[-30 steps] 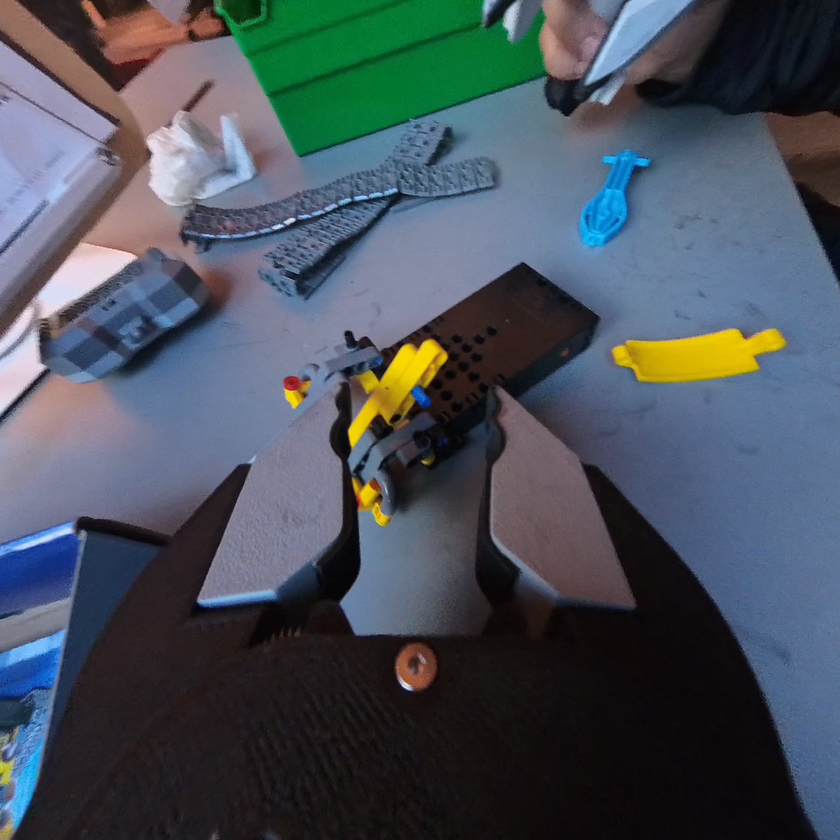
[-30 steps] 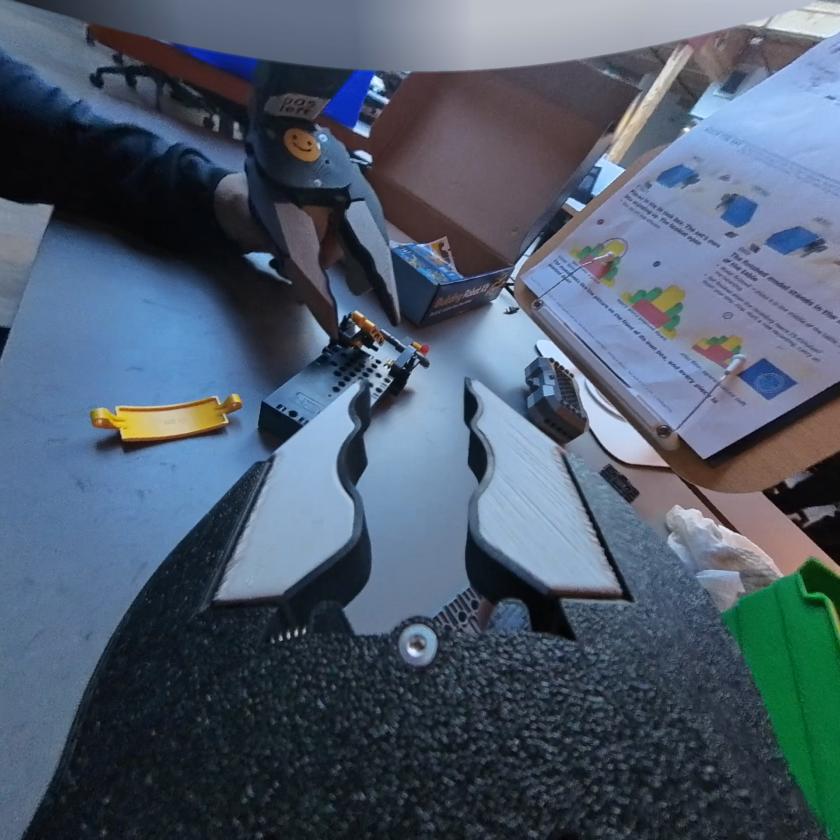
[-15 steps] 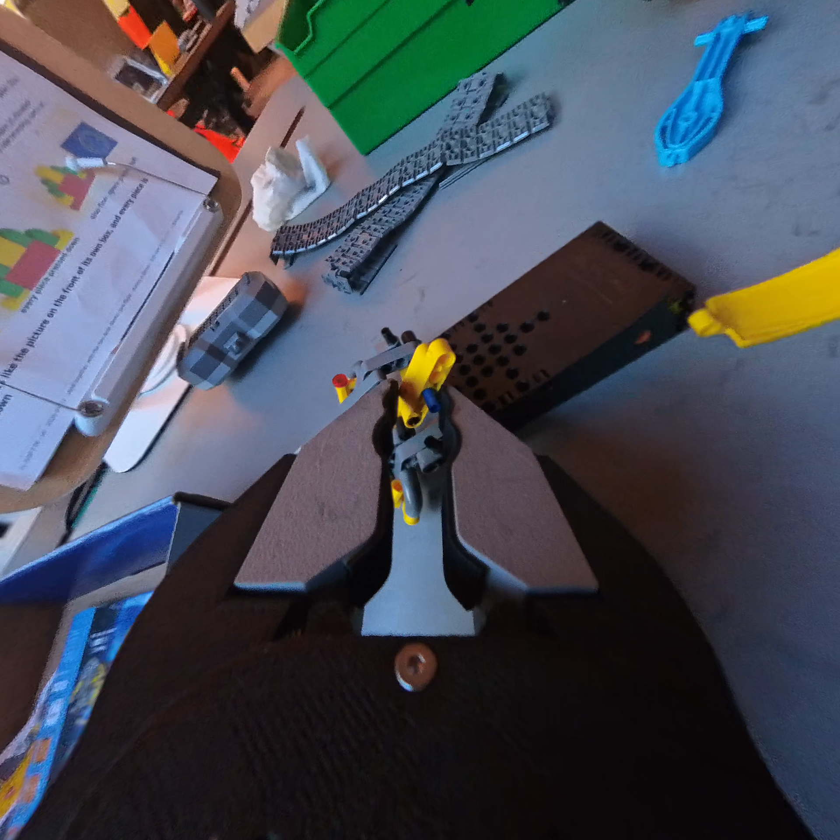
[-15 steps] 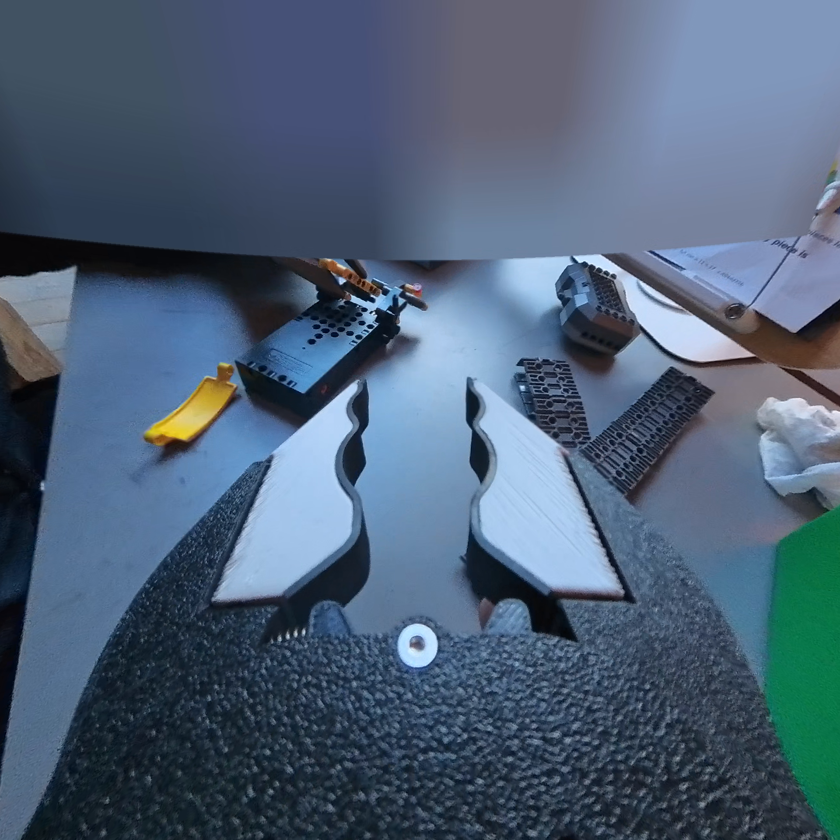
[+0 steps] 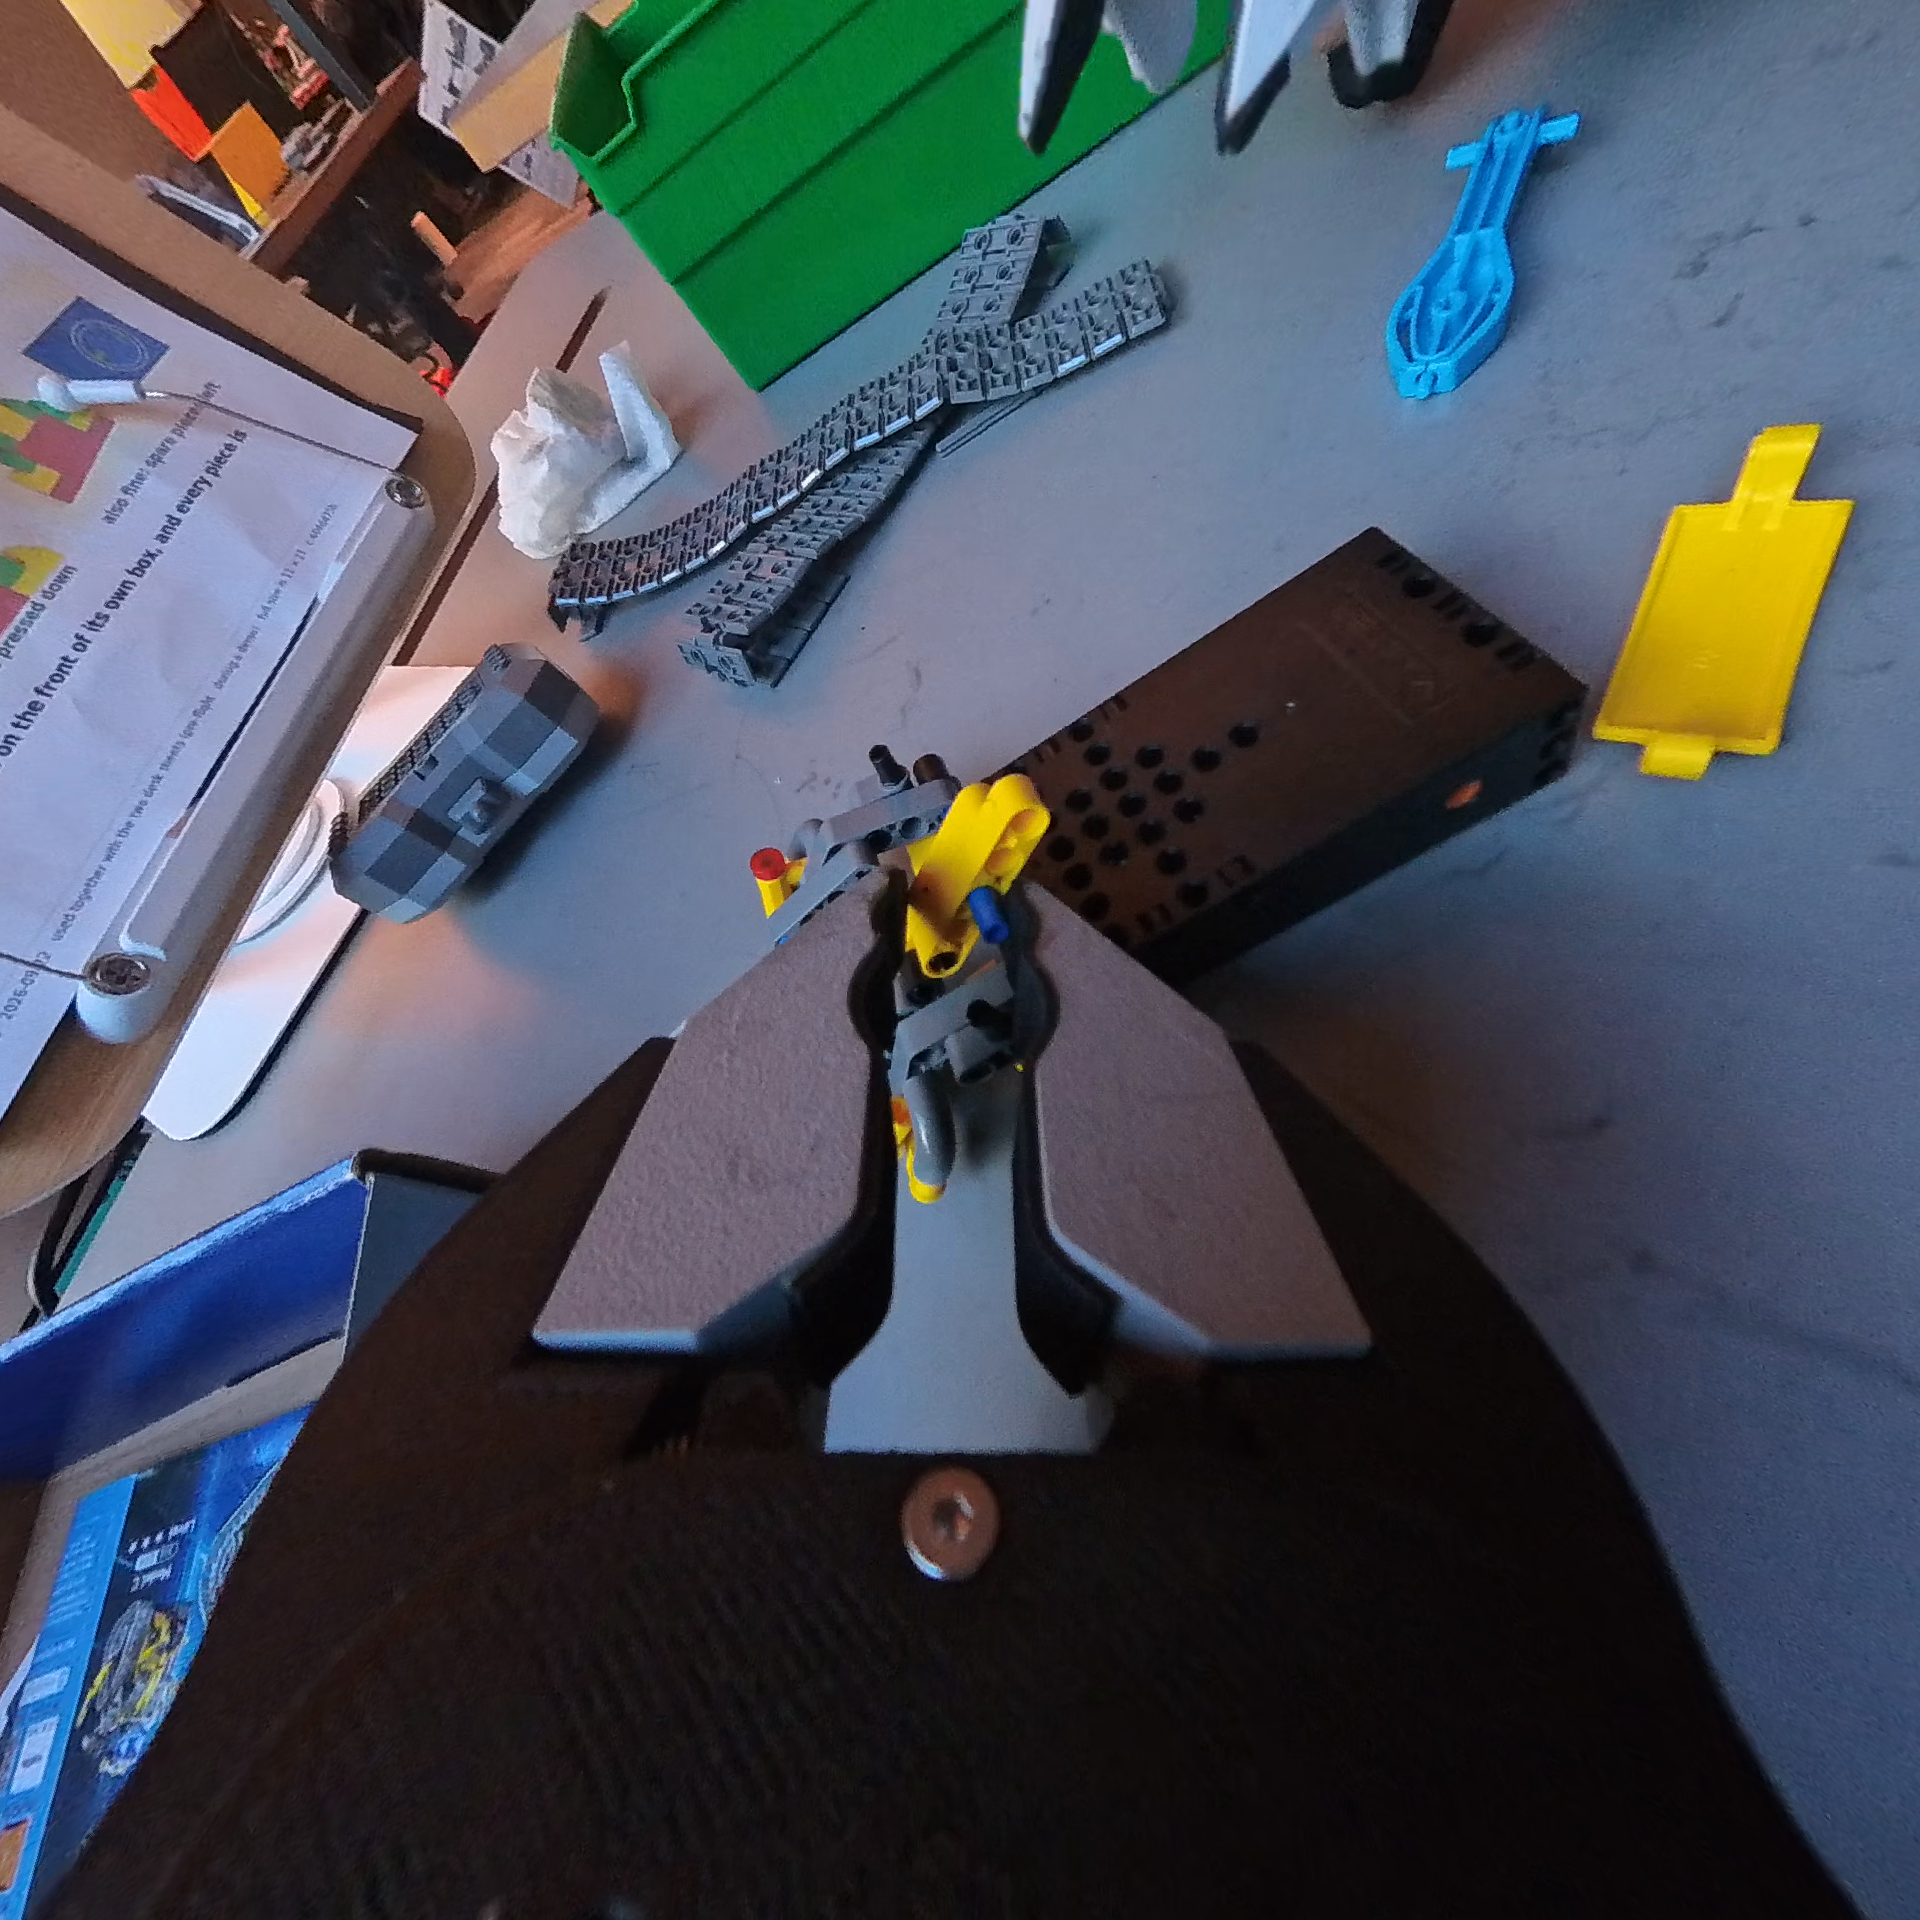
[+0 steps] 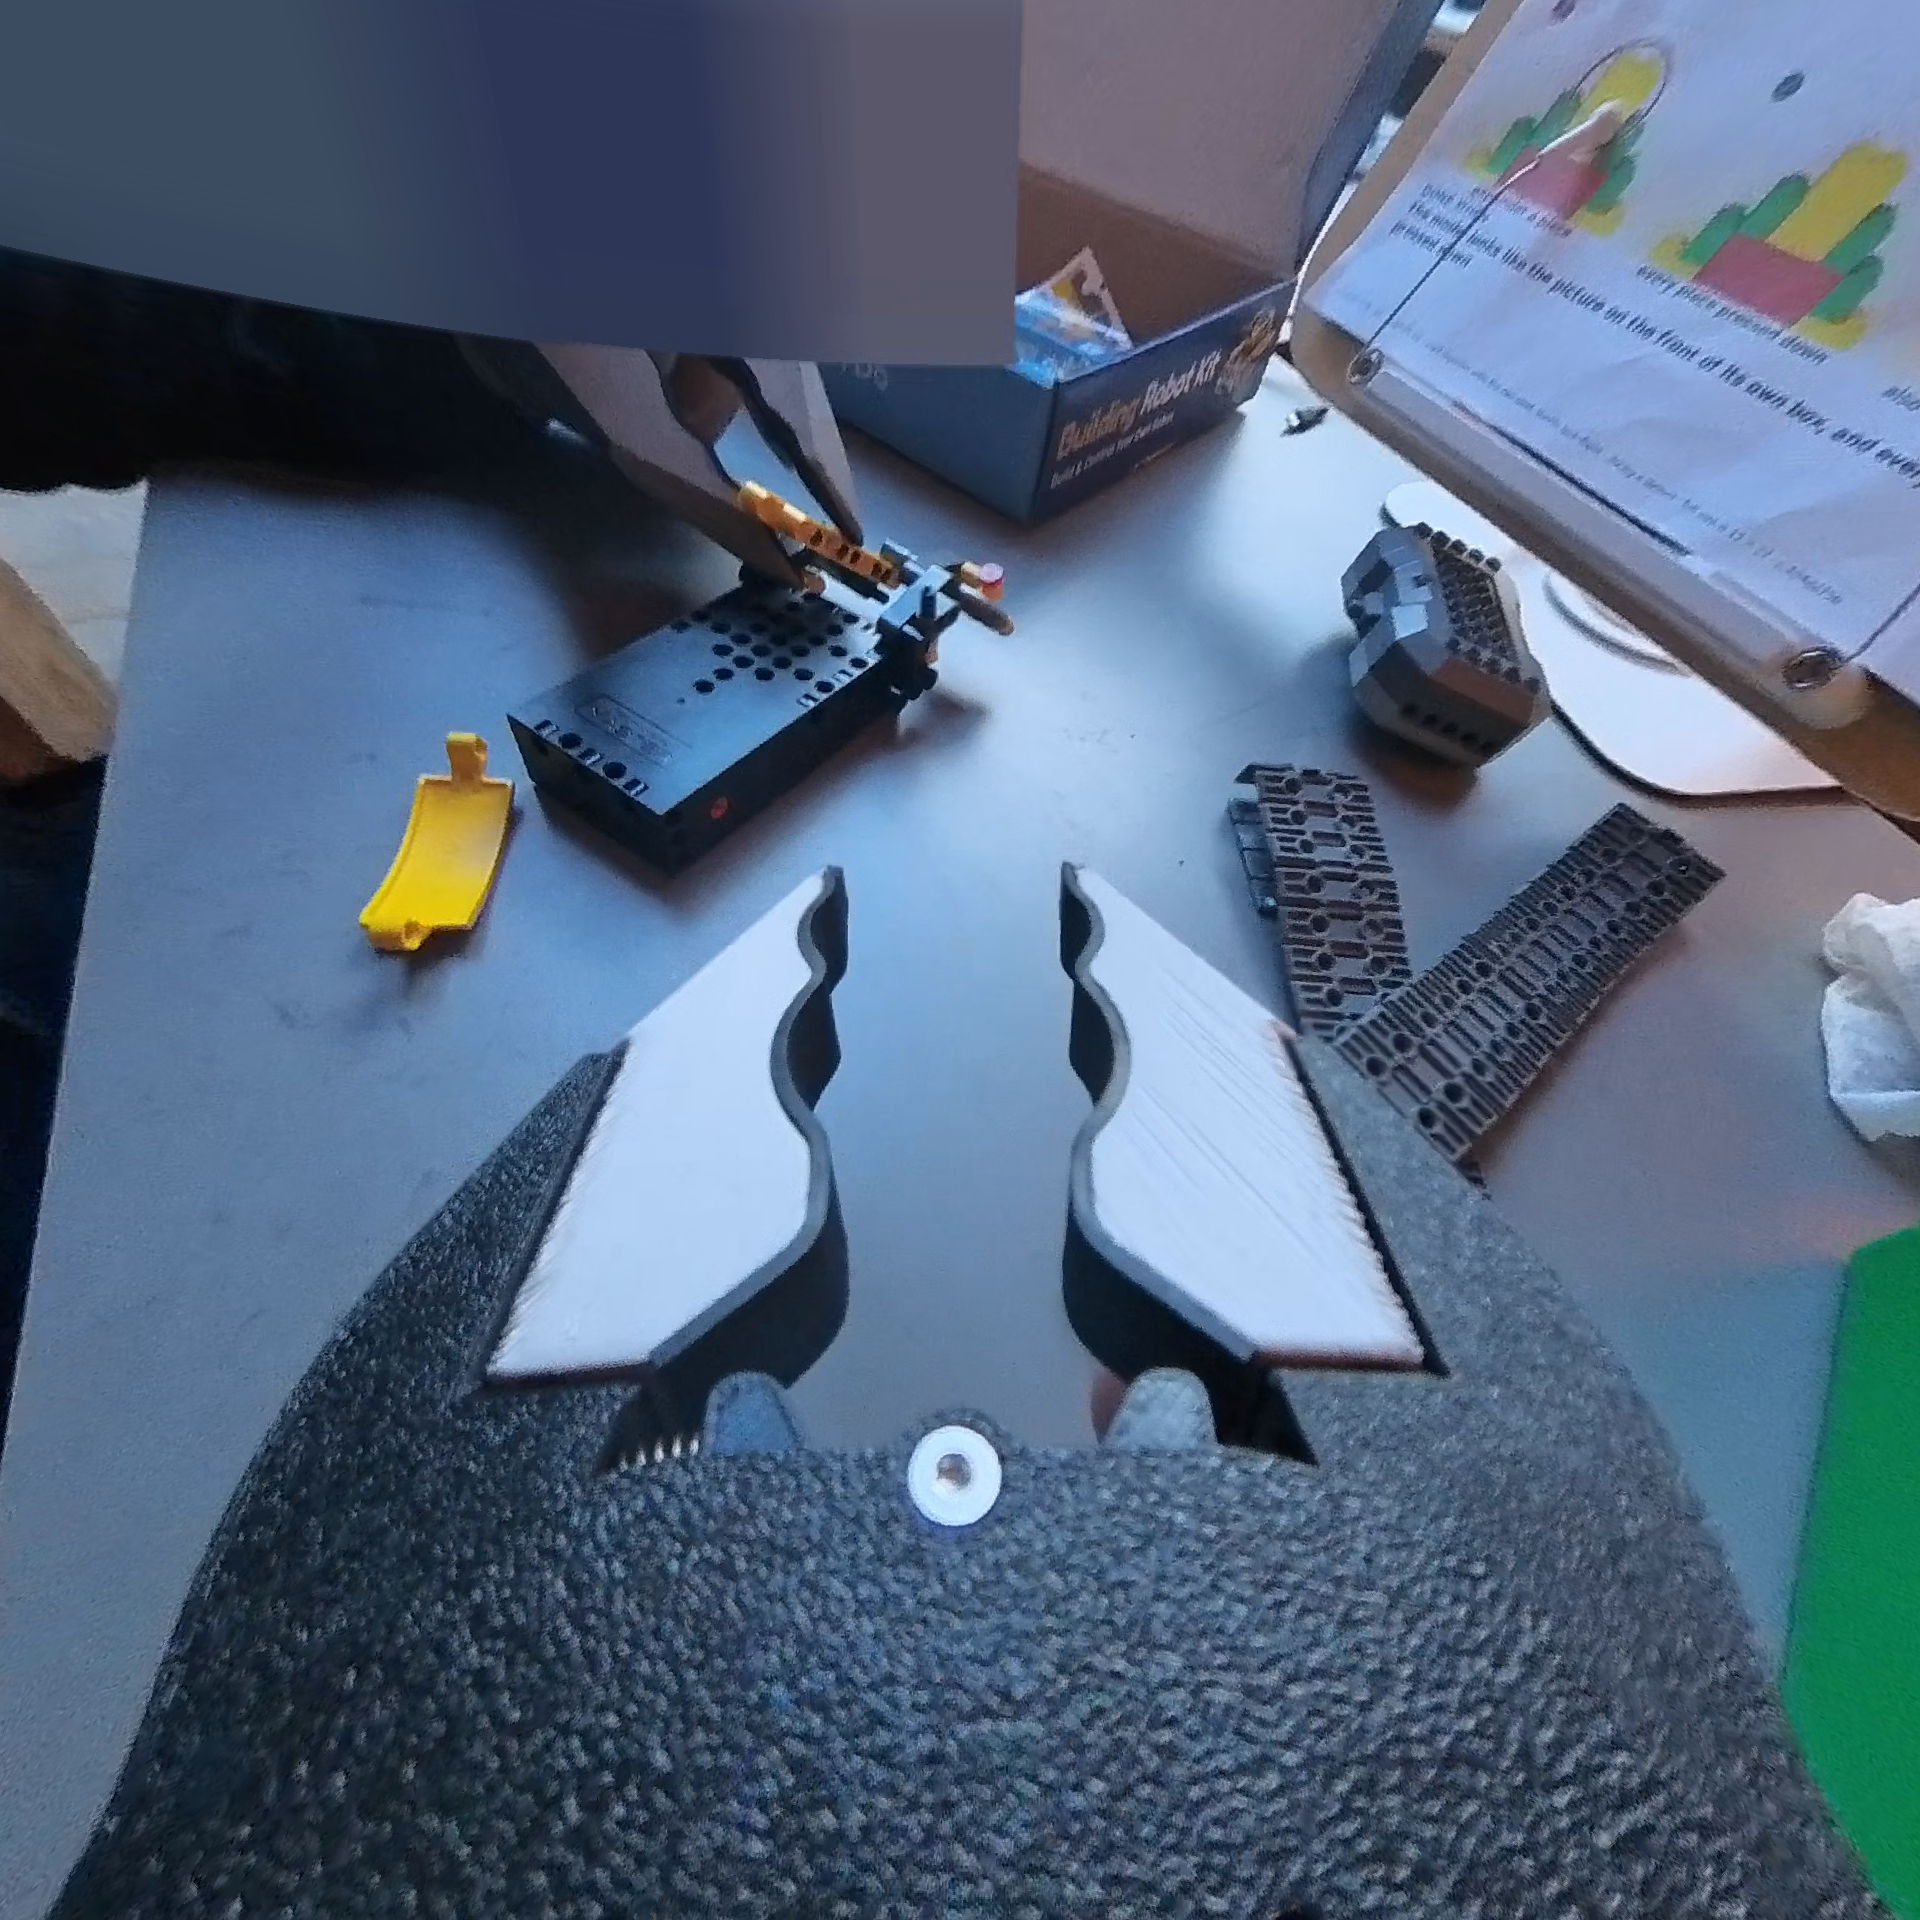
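My left gripper [image 5: 951, 925] is shut on a small yellow and grey brick assembly [image 5: 961, 883] that joins the near end of a black perforated box [image 5: 1299, 769] on the grey table. The same grip shows in the right wrist view, where the left gripper [image 6: 805, 540] pinches the yellow and grey assembly [image 6: 873, 566] at the far end of the black box [image 6: 717, 696]. My right gripper [image 6: 945, 894] is open and empty, held above the table in front of the box. It shows at the top of the left wrist view [image 5: 1143, 114].
A yellow curved cover [image 5: 1725, 613] lies beside the box, a blue tool [image 5: 1455, 291] farther off. Grey track strips [image 5: 831, 488], a grey block [image 5: 468, 800], crumpled tissue [image 5: 577, 457], a green bin [image 5: 821, 156], a blue carton [image 6: 1132, 405] and an instruction board [image 6: 1662, 312] ring the area.
My left gripper closed on the yellow and grey assembly and turned, so the box now lies more across the view. My right gripper drew back and dropped its view toward the table.
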`<state>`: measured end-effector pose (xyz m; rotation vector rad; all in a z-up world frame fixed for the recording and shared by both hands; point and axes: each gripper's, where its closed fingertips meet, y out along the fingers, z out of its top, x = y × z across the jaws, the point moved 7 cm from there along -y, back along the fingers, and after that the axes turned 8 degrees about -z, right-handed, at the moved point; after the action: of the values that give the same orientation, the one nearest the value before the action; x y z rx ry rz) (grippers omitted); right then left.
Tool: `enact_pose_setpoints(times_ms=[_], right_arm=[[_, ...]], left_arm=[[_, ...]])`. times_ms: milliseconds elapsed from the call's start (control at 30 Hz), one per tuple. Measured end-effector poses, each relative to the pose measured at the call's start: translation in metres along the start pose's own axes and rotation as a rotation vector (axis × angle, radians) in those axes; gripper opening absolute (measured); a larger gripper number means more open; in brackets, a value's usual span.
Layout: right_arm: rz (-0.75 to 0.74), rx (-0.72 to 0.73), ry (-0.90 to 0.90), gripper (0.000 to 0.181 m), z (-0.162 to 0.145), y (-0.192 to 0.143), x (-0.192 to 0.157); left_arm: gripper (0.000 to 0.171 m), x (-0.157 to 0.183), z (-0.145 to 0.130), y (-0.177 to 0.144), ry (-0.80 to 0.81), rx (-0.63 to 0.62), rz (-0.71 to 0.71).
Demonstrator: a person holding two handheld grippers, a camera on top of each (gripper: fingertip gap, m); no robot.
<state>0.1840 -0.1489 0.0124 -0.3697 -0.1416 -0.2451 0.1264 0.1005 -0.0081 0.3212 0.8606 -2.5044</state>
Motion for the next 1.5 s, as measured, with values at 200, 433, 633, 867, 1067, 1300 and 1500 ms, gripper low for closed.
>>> enact_pose_setpoints(times_ms=[200,433,633,867,1067,1300,1500], right_arm=[[0.031,-0.009,-0.015,0.039,-0.003,0.002,-0.004],[-0.010,-0.016,0.048,0.041,-0.015,-0.033,-0.006],[0.037,-0.226,0.035,0.053,-0.040,-0.055,-0.028],[0.030,-0.366,-0.064,0.049,-0.050,-0.042,-0.037],[0.100,-0.384,-0.033,0.037,-0.050,-0.038,-0.037],[0.169,-0.377,-0.005,0.032,-0.051,-0.035,-0.036],[0.176,-0.346,-0.025,0.022,-0.049,-0.034,-0.034]], left_arm=[[0.016,0.001,0.000,0.001,0.016,-0.007,0.011],[0.015,0.004,0.000,0.001,0.041,-0.022,0.038],[0.016,0.006,0.001,0.002,0.054,-0.027,0.039],[0.016,0.010,0.007,0.011,0.086,-0.027,0.045],[0.017,0.010,0.007,0.011,0.094,-0.028,0.053],[0.017,0.011,0.007,0.011,0.100,-0.030,0.057],[0.018,0.010,0.007,0.011,0.105,-0.037,0.057]])
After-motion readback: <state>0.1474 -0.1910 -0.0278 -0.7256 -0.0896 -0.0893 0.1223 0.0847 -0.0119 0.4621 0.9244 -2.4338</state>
